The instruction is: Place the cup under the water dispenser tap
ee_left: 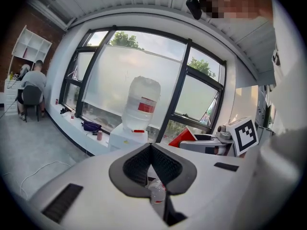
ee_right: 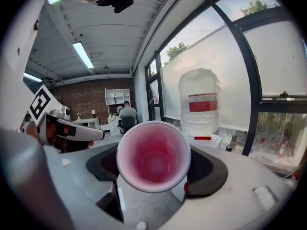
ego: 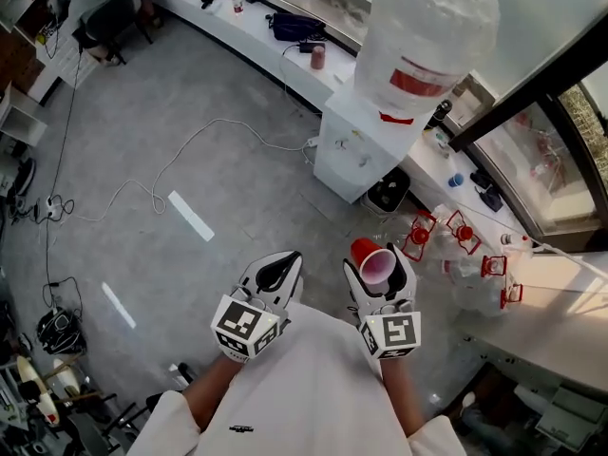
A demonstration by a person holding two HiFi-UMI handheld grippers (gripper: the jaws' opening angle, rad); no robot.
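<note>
Two tools — right tool [ego: 379,272] pinching cup [ego: 367,254] | left tool [ego: 278,270] pressed together | cable [ego: 190,141] on floor [ego: 237,183] beside water dispenser [ego: 356,150]

Grey floor [ego: 114,131], white counter [ego: 252,22] under tall windows [ee_left: 115,66], brick wall [ee_right: 91,99], ceiling strip light [ee_right: 82,55]

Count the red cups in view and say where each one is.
1 for certain: the red cup, gripped in the right claw. A small reddish cylinder on the window ledge could be another; too small to tell.

The cup [ego: 372,262] lies in the right tongs [ego: 379,268], water dispenser [ego: 356,150] ahead.
</note>
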